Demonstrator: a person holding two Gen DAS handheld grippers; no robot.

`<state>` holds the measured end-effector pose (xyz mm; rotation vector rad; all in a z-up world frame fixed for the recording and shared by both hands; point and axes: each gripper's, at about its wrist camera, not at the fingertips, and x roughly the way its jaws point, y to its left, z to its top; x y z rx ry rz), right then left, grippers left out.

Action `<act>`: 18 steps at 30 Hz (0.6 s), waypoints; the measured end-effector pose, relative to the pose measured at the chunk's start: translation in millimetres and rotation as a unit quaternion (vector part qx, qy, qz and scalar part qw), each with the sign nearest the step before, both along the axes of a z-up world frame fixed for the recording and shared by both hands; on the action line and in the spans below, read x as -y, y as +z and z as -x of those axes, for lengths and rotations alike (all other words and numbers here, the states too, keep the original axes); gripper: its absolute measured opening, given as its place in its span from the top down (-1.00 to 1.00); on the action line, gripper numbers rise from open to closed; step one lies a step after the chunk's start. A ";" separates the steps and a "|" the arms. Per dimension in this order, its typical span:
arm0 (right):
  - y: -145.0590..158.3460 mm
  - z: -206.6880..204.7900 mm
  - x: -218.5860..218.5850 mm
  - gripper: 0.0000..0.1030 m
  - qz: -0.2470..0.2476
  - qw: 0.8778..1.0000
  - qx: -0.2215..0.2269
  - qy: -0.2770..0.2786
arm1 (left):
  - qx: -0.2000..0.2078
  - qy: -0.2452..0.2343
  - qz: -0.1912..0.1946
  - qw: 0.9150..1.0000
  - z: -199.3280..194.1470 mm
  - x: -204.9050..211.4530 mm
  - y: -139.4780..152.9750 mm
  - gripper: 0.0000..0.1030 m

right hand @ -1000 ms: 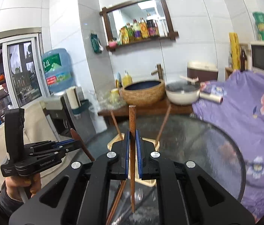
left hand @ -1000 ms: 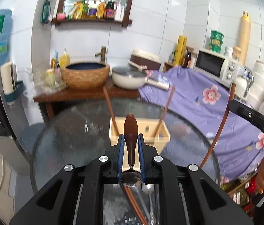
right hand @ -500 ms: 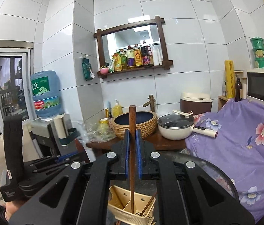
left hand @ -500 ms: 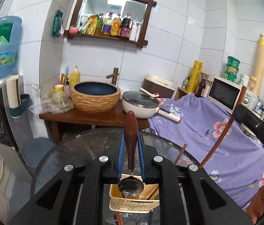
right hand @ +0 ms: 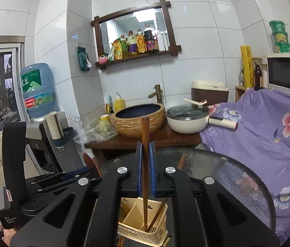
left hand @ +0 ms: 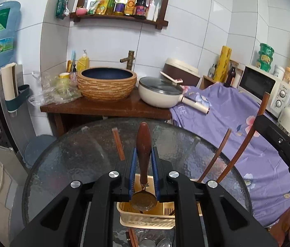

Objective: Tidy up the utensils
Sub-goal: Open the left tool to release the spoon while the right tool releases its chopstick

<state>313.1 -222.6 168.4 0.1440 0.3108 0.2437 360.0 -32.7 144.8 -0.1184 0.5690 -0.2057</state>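
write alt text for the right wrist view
The right gripper is shut on a wooden chopstick whose tip hangs in a cream utensil basket on a round glass table. Behind stand a sink, pan and microwave.

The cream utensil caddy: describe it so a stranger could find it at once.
Start at the round glass table in front of the wooden washstand with the woven-look basin. The cream utensil caddy stands on it, directly under both grippers. It is the only slotted plastic box there, split by dividers into compartments, with wooden chopsticks leaning in one.
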 end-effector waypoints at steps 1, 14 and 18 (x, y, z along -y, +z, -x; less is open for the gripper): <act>-4.4 -0.2 -0.4 0.85 0.001 1.000 -0.003 0.000 | -0.004 -0.001 -0.003 1.000 -0.4 0.7 -5.2 0.73; -48.4 -5.7 6.8 0.85 -0.001 0.999 -0.041 -0.002 | -0.050 -0.010 -0.030 0.998 -9.2 12.0 -50.4 0.73; -48.5 -4.4 6.8 0.85 0.002 0.999 -0.041 -0.004 | -0.059 -0.014 -0.034 0.998 -11.4 13.8 -58.6 0.73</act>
